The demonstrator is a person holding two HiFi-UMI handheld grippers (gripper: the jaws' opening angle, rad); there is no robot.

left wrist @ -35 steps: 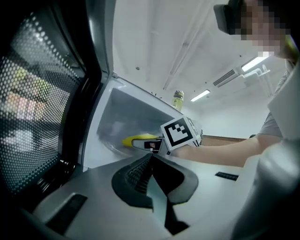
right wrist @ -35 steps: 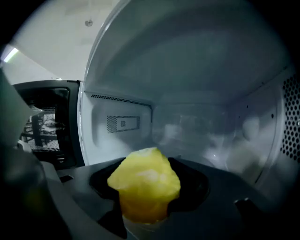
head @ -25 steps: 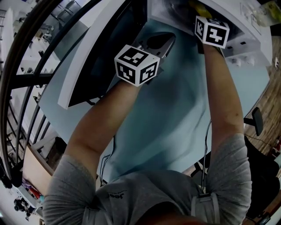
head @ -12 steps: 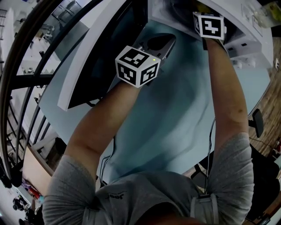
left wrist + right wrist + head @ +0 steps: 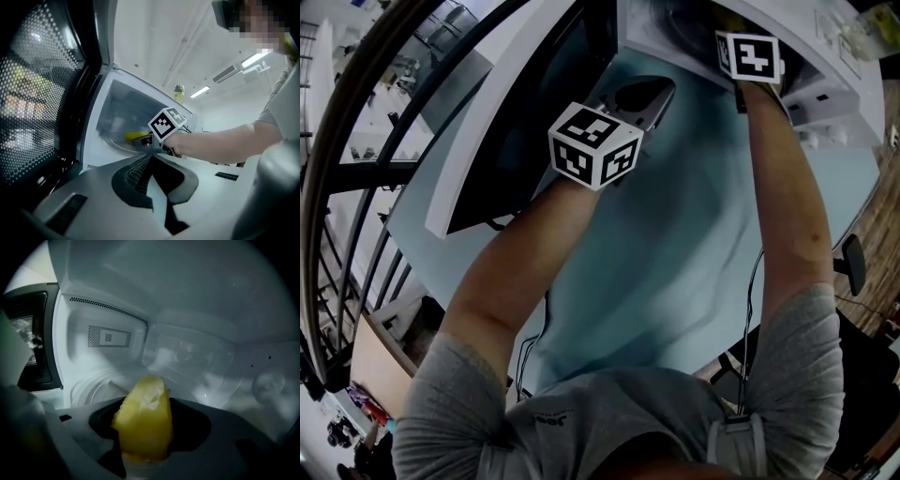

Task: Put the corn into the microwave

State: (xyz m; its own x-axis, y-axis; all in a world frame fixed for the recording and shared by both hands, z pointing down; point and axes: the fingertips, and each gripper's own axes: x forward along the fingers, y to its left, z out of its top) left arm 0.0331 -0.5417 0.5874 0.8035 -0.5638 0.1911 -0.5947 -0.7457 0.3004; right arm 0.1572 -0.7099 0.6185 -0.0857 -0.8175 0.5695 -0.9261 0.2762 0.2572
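Note:
The yellow corn (image 5: 140, 413) stands upright between the dark pads of my right gripper (image 5: 149, 427), which is shut on it. The corn is inside the white microwave cavity (image 5: 187, 352), over the glass turntable (image 5: 91, 390). In the head view only the right gripper's marker cube (image 5: 748, 54) shows at the microwave's (image 5: 675, 28) mouth, its jaws hidden inside. My left gripper (image 5: 642, 94) hangs beside the open black door (image 5: 534, 103), jaws together and holding nothing. The left gripper view shows the corn (image 5: 133, 135) in the cavity, ahead of the cube.
The microwave stands on a light blue table (image 5: 675, 234). Its open door (image 5: 42, 93) sticks out to the left of my left gripper (image 5: 151, 157). A small bottle (image 5: 178, 92) sits on top of the microwave. A black railing (image 5: 356, 187) runs along the left.
My right gripper has pushed a little deeper into the microwave with the corn, and its cube has rolled slightly. The left gripper has stayed where it was.

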